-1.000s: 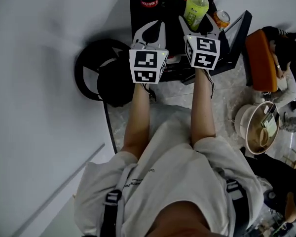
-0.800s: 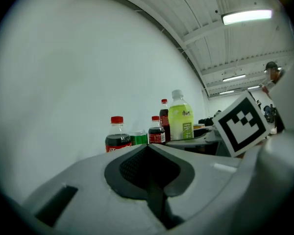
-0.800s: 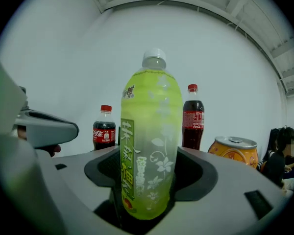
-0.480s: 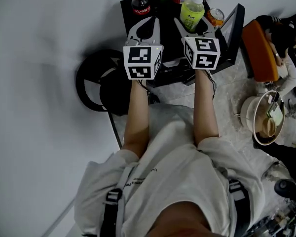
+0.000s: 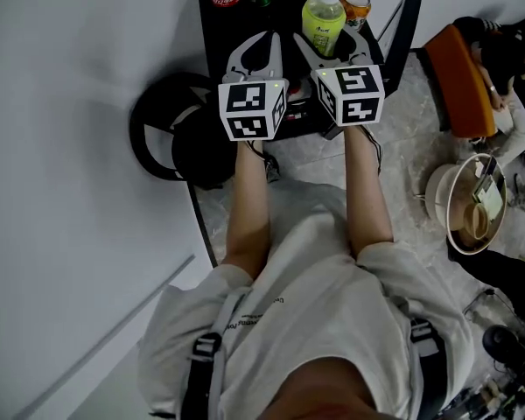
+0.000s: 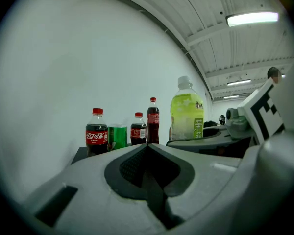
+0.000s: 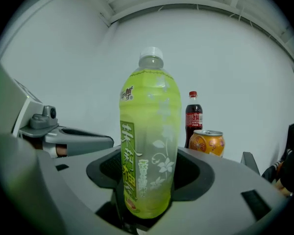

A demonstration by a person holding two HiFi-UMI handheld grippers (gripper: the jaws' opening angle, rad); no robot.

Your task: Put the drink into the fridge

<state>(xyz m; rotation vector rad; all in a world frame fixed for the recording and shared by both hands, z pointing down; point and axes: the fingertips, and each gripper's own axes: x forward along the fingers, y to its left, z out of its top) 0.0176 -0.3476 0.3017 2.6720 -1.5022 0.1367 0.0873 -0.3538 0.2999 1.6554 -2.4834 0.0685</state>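
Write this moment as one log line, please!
right gripper: shut on green tea bottle, upright | left gripper: shut, empty | orange can: standing behind

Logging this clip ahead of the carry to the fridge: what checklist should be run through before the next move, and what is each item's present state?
1. Grip on the drink: ok. The right gripper is shut on the green tea bottle, low on its body.
2. Bottle upright: ok.
3. Bottle closed: ok. The white cap is on.
4. Other hand free: ok. The left gripper has its jaws together with nothing between them.
5. Neighbours clear: ok. The orange can and a cola bottle stand behind the held bottle, apart from it.
6. Fridge position and door: cannot tell. No fridge shows in any view.
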